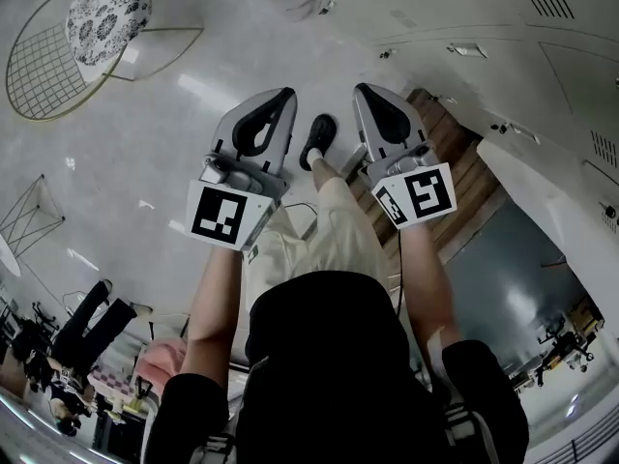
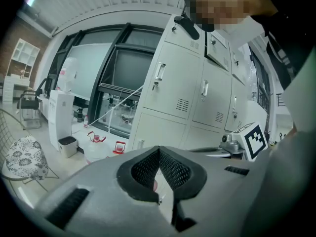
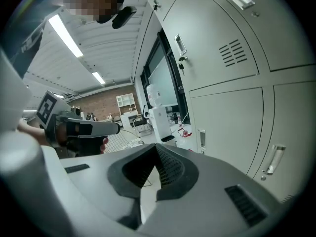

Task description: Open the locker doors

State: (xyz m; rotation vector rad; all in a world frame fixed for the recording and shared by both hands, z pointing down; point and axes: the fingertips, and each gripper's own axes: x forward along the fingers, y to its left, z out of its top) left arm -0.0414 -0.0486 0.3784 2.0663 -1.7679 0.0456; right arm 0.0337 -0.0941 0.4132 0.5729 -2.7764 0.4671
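A bank of pale grey lockers [image 2: 173, 83] with closed doors stands ahead in the left gripper view. Each door carries a small metal handle [image 2: 158, 74]. In the right gripper view the same lockers [image 3: 222, 48] fill the right side, with a lower door's handle [image 3: 273, 159] close by. My left gripper [image 1: 282, 98] and right gripper [image 1: 364, 91] hang side by side in front of my body, apart from the lockers. Both are shut with nothing between the pads. The left gripper [image 2: 158, 151] has its jaw tips meeting, and so does the right gripper [image 3: 156, 148].
A wire chair with a patterned cushion [image 1: 106, 17] stands on the pale floor at the left. A white water dispenser [image 2: 61, 112], a small bin [image 2: 67, 144] and red-topped containers [image 2: 118, 146] sit by the window. Wooden planks [image 1: 464, 172] lie below the lockers. My shoe [image 1: 319, 138] shows between the grippers.
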